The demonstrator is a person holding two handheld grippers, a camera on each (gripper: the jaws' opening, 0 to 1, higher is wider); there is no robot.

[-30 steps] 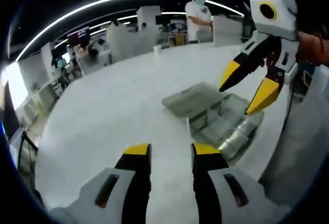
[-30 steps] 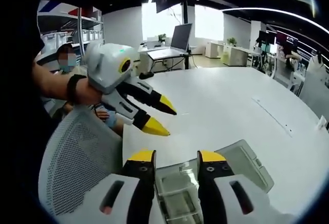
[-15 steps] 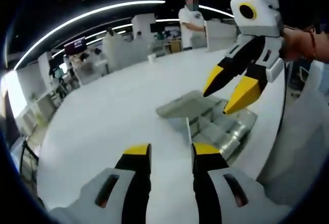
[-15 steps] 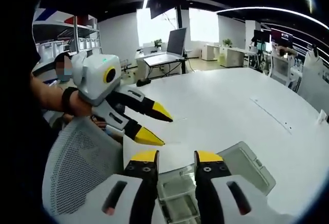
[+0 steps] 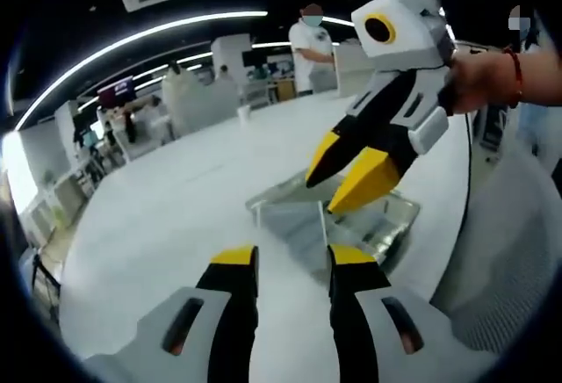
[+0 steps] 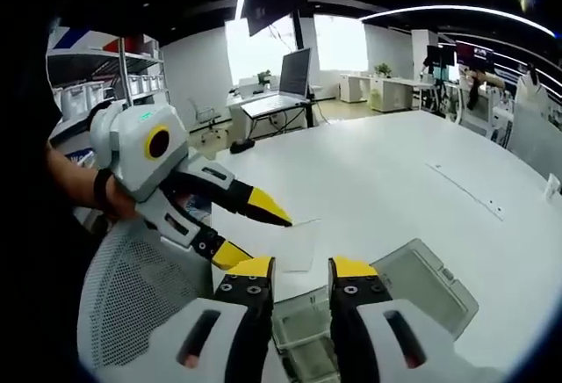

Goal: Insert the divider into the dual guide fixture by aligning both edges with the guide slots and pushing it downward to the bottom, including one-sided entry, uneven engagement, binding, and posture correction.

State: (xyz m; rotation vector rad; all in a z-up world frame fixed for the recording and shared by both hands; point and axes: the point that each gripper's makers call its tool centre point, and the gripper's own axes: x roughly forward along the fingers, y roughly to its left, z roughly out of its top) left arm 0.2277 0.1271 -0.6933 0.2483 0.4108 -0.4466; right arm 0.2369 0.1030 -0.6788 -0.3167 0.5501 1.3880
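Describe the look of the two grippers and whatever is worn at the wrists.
Both grippers have white bodies with black jaws ending in yellow tips. The right gripper and the left gripper match in shape, each carrying dark oblong slots on the white jaw housings. A red band sits on the right wrist and a dark band on the left.

clear plastic fixture (image 5: 369, 220), glossy white table (image 5: 176, 216).

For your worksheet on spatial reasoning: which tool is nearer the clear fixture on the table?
Right. The right tool hovers directly over the clear fixture; the left tool sits beside its edge.
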